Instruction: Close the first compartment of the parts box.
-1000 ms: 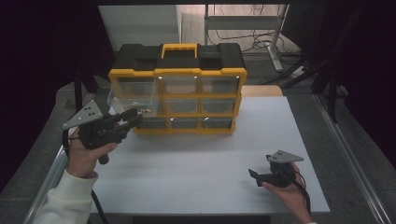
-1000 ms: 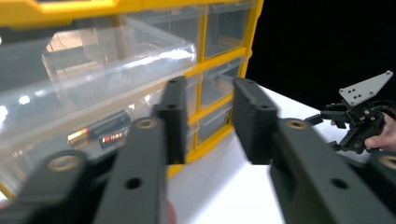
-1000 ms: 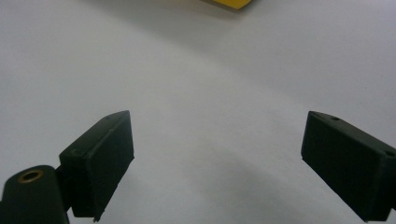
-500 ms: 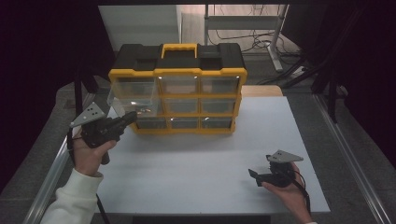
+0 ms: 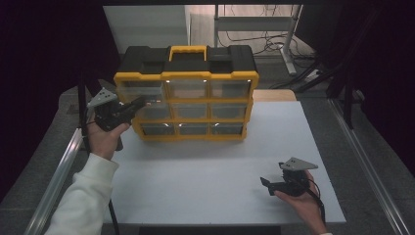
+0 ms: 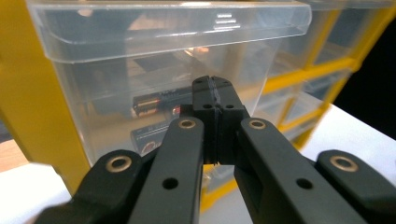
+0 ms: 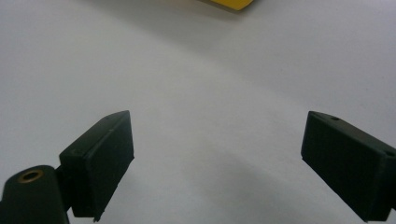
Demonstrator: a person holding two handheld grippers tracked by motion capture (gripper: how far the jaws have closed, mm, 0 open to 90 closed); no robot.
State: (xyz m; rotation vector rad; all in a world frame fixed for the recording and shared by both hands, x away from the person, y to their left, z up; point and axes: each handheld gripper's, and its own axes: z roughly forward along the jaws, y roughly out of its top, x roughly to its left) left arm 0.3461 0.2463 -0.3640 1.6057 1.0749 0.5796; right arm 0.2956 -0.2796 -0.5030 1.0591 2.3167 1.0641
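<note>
At the table's left, the left gripper [image 5: 138, 103], jaws pressed together and holding nothing, pushed against a clear drawer [image 6: 163, 79] in the left column of the yellow organizer [image 5: 186, 100]. The right gripper [image 5: 266, 183] rested on the white table [image 5: 205, 171], jaws wide apart.

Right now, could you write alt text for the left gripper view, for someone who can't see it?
Two black jaws of the left gripper, pressed shut, point at a clear plastic drawer in a yellow organizer. Through the drawer's front, dark objects that look like batteries can be made out. More clear drawers in yellow framing run off to the right, above a white table.
</note>
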